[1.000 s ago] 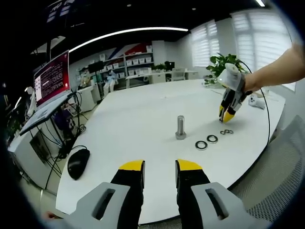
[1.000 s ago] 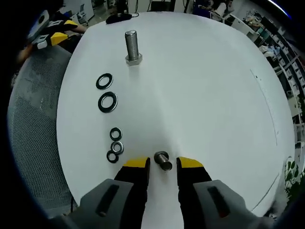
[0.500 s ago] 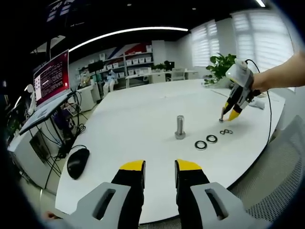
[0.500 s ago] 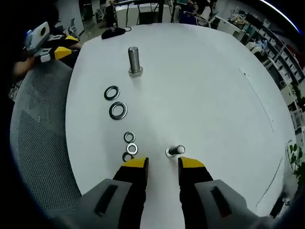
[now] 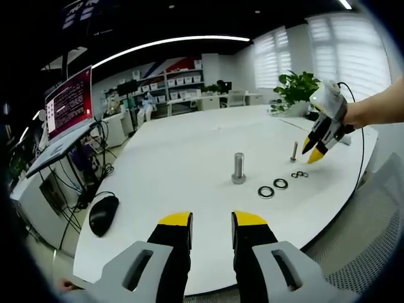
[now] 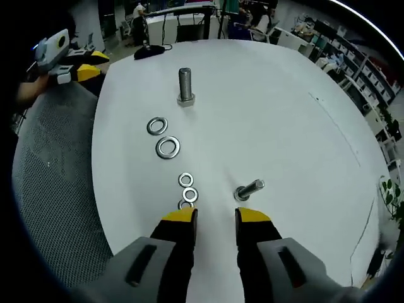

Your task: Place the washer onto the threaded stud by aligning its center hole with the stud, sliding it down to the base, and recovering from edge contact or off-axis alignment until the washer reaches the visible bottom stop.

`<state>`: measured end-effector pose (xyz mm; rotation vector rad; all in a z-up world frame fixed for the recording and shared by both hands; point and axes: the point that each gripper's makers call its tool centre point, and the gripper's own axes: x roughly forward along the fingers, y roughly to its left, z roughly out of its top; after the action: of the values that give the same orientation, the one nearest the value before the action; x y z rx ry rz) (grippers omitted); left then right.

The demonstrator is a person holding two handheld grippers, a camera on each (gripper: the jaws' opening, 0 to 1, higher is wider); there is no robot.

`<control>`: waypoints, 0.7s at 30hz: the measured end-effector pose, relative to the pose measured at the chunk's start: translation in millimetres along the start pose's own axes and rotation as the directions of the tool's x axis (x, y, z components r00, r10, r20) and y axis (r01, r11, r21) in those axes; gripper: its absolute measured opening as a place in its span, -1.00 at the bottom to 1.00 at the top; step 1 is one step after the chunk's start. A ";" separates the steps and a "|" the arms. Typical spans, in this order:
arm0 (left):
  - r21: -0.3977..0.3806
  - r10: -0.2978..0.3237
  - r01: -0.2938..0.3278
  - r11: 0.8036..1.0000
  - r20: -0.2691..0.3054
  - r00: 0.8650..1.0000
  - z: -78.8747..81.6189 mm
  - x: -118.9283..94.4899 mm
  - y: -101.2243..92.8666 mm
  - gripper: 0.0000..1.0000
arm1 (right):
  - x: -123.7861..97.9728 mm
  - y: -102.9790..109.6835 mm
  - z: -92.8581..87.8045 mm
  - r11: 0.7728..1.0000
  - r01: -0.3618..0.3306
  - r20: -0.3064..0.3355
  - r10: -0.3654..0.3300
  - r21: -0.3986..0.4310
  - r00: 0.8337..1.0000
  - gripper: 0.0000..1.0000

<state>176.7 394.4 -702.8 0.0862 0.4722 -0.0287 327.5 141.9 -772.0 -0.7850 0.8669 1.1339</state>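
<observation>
A white table [image 5: 189, 145] carries all the work items. In the left gripper view the left gripper [image 5: 211, 222] sits at the near edge, its yellow-tipped jaws apart with nothing between them, well clear of the hardware. The right gripper [image 5: 314, 150] appears at the far right of that view, held by a hand, raised just beside the small stud; its jaws look slightly parted and hold nothing. In the right gripper view the right gripper [image 6: 214, 218] likewise has a gap between its jaws and nothing gripped, and it points at the table just short of the small parts. A black mouse [image 5: 103, 214] lies at the table's left edge. The large threaded stud [image 5: 238, 168] stands upright on its hexagonal head near the table's middle, with no washer on it. Two large washers [image 6: 163, 137] lie flat side by side near that stud, apart from it. The small stud [image 6: 249, 189] stands on its head just ahead of the right gripper's right jaw; its shank is also bare. Three small washers [image 6: 187, 193] lie in a tight cluster just ahead of the right gripper's left jaw, the nearest partly hidden behind the jaw tip.
</observation>
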 end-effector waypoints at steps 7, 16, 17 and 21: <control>0.000 0.001 -0.001 1.000 0.003 1.000 0.5 -0.6 -0.3 -0.55 | 6.5 25.5 -11.3 0.997 -0.079 -0.046 0.078 -0.018 0.996 -0.49; 0.006 0.001 -0.001 1.000 0.000 1.000 0.7 -0.4 -0.7 -0.55 | 11.3 37.7 -11.6 0.991 -0.131 -0.070 0.128 -0.033 0.989 -0.49; 0.003 0.004 -0.004 1.000 0.003 1.000 1.2 -0.7 -0.2 -0.55 | 11.8 38.5 -11.3 0.990 -0.134 -0.073 0.132 -0.037 0.989 -0.49; 0.001 0.007 -0.007 1.000 0.007 1.000 1.7 -0.6 0.4 -0.55 | 14.8 40.7 -10.7 0.988 -0.136 -0.092 0.129 -0.070 0.987 -0.49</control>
<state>176.9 394.7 -700.9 0.0891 0.4649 -0.0229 289.1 148.6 -793.6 -0.8548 0.9641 1.2637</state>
